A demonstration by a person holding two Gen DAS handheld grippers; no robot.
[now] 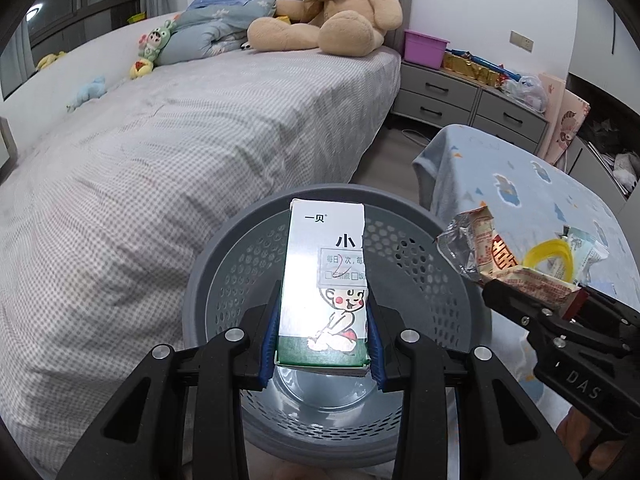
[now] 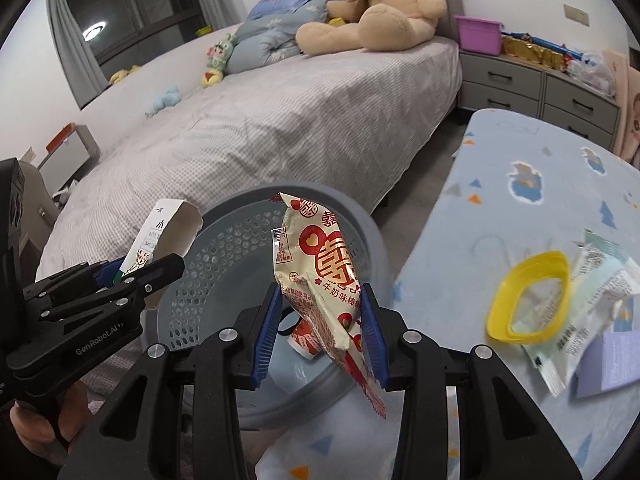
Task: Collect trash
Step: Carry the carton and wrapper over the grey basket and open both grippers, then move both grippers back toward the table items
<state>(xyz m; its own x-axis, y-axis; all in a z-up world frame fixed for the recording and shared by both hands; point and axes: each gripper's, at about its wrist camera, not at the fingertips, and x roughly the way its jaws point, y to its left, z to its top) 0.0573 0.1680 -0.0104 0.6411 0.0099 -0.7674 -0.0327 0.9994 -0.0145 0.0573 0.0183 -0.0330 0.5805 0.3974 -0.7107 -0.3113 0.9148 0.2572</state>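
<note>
My left gripper (image 1: 324, 332) is shut on a white and green medicine box (image 1: 326, 280) and holds it above the grey perforated bin (image 1: 240, 264). My right gripper (image 2: 320, 332) is shut on a cream and red candy wrapper (image 2: 320, 272), held over the bin's (image 2: 224, 248) right rim. In the right wrist view the left gripper (image 2: 132, 276) and its box (image 2: 168, 232) show at the left. In the left wrist view the right gripper (image 1: 560, 300) and the wrapper (image 1: 488, 248) show at the right.
A yellow plastic ring (image 2: 528, 296), a pale green packet (image 2: 592, 280) and a purple card (image 2: 612, 360) lie on the blue-clothed table (image 2: 520, 168). A bed (image 1: 180, 140) with a teddy bear (image 1: 332, 12) stands behind the bin. Grey drawers (image 1: 460, 96) are at the back.
</note>
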